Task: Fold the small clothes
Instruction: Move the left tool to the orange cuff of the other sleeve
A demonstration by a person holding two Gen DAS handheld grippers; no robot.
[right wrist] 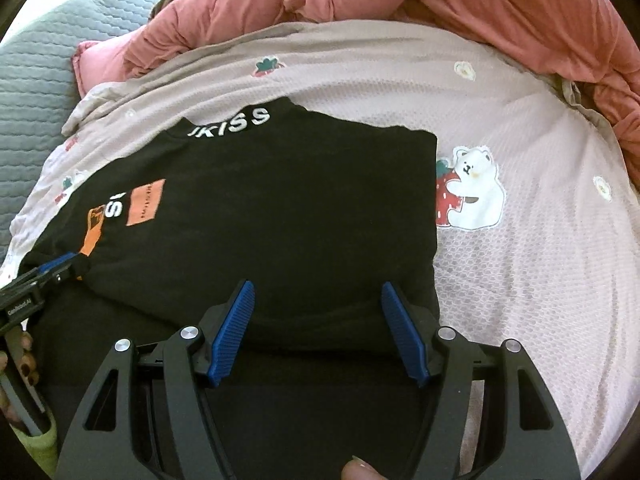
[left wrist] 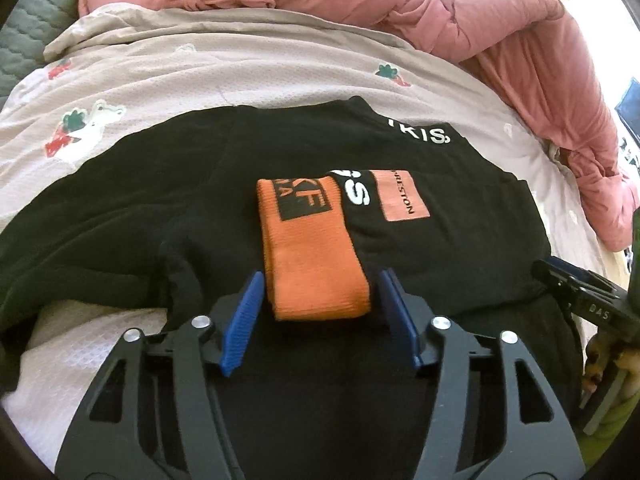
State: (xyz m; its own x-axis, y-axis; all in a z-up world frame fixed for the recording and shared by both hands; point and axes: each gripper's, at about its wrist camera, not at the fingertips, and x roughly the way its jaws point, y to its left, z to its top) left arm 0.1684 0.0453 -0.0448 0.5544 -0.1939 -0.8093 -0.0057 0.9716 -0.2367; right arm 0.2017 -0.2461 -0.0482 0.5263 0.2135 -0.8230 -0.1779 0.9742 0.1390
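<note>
On a bed covered by a pale sheet [right wrist: 520, 280] printed with bears and strawberries, a small black top [right wrist: 280, 200] lies partly folded near the front edge — its orange cuff [left wrist: 316, 264] already turned in across the chest. The left gripper [left wrist: 320, 304] has its blue fingers spread on either side of that cuff, gripping nothing. The right gripper [right wrist: 318, 320] hovers wide apart over the garment's lower hem, empty. Further folds appear to remain. A pink quilt [left wrist: 440, 12] is bunched along the far edge. No containers are visible.
</note>
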